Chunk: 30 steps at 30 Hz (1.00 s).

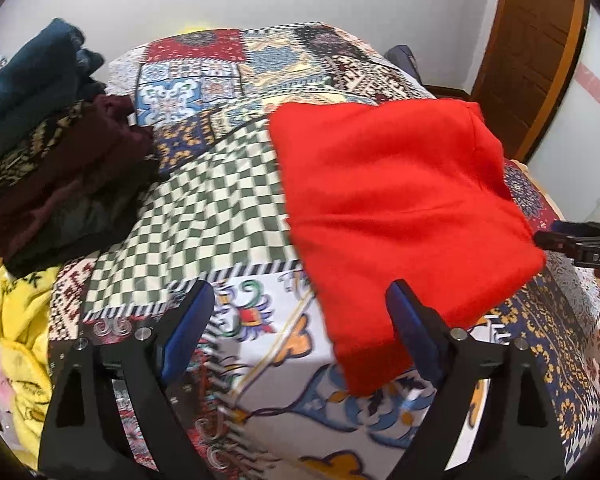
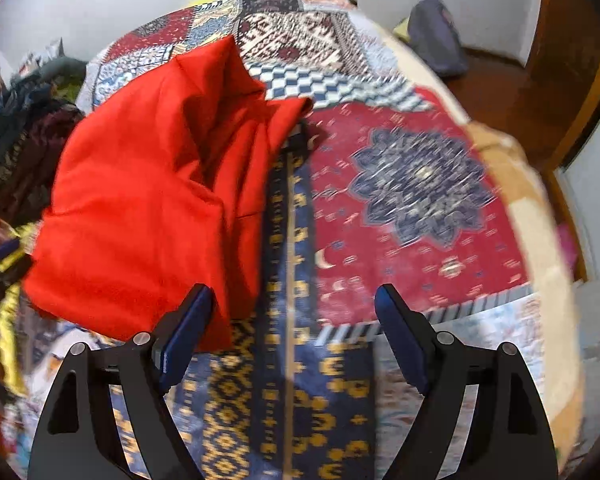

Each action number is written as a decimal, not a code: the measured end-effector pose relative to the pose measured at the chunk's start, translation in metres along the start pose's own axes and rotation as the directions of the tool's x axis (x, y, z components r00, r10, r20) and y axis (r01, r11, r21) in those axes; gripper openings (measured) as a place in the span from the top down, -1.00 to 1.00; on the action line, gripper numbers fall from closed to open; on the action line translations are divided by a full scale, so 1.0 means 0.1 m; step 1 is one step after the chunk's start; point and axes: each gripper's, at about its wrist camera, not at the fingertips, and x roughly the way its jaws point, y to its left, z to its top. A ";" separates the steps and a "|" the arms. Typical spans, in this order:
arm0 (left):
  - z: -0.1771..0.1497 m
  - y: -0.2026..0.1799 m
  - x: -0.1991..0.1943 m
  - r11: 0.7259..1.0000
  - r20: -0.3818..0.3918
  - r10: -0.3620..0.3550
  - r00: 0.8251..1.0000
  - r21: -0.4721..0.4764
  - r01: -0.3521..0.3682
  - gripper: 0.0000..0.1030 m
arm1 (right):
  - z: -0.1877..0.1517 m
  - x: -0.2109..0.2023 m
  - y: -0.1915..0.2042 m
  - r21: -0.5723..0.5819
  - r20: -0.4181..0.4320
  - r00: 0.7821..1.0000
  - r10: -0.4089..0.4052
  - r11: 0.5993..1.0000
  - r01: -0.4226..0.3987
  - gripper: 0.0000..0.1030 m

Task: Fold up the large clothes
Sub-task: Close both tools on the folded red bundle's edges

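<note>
The bright red, thick fleece-like garment [image 1: 400,216] lay folded into a rough rectangle on the patchwork-printed bedspread [image 1: 220,208], at centre right of the left wrist frame. The left gripper [image 1: 300,320] was held spread and empty, its right pad just at the garment's near edge. The right gripper [image 2: 292,320] was likewise spread, holding nothing, with the cloth at upper left of its frame. A clean next fold would probably be served by pinching both near corners together and carrying them evenly. In the blurred right view, bunched layers seemed to rise along the far edge. A pile of dark folded clothes [image 1: 48,152] occupied the left.
</note>
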 end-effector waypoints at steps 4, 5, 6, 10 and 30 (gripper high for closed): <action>0.07 0.15 -0.06 0.998 0.013 0.058 0.998 -0.011 -0.058 -0.71 | 0.05 -0.20 0.02 -0.056 0.054 0.998 -0.044 0.997 0.047 -0.55; 0.09 0.18 -0.07 0.998 0.019 0.068 0.998 -0.011 -0.068 -0.71 | 0.08 -0.26 0.04 -0.063 0.073 0.996 -0.045 0.997 0.049 -0.55; 0.12 0.21 -0.08 0.997 0.026 0.081 0.996 -0.010 -0.080 -0.71 | 0.11 -0.31 0.05 -0.069 0.089 0.995 -0.044 0.996 0.050 -0.55; 0.27 0.29 -0.08 0.997 0.039 0.078 0.996 -0.021 -0.077 -0.71 | 0.23 -0.44 0.13 -0.094 0.152 0.988 -0.014 0.995 0.028 -0.59; 0.62 0.23 1.06 0.874 -0.179 -0.439 0.881 -0.312 0.372 -0.72 | 0.82 0.85 -0.01 0.087 -0.162 0.913 0.375 0.927 -0.365 -0.59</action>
